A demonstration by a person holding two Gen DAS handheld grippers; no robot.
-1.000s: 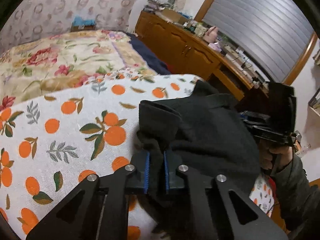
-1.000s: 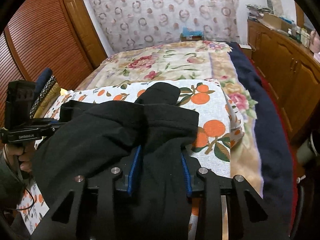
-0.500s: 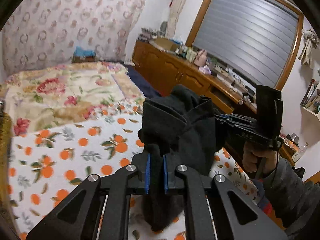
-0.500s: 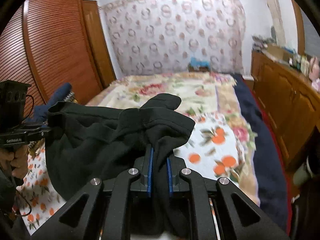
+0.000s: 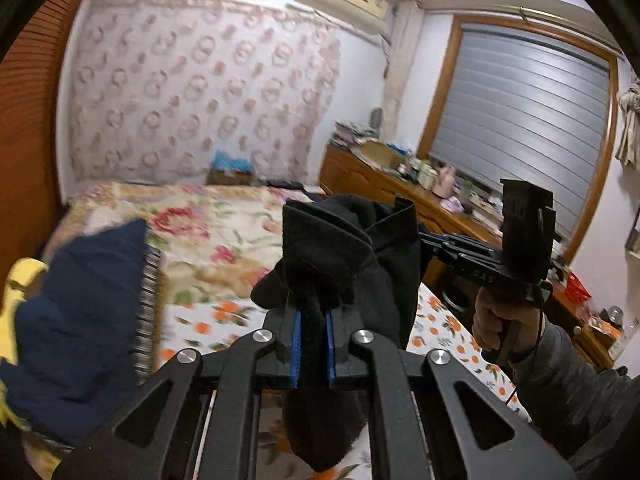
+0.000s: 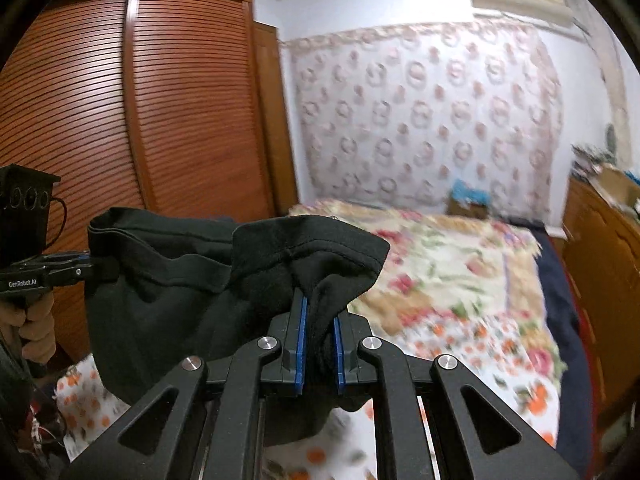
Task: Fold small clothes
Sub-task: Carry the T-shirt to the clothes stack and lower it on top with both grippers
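Both tongs, left [image 5: 312,320] and right [image 6: 319,322], pinch the black cloth [image 6: 192,280] tight, holding it up above the orange-print sheet [image 5: 448,328].

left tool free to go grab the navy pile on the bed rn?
Probably not. The left tool is shut on the black garment, shared with the right tool. The navy pile lies unobstructed, but only after letting go.
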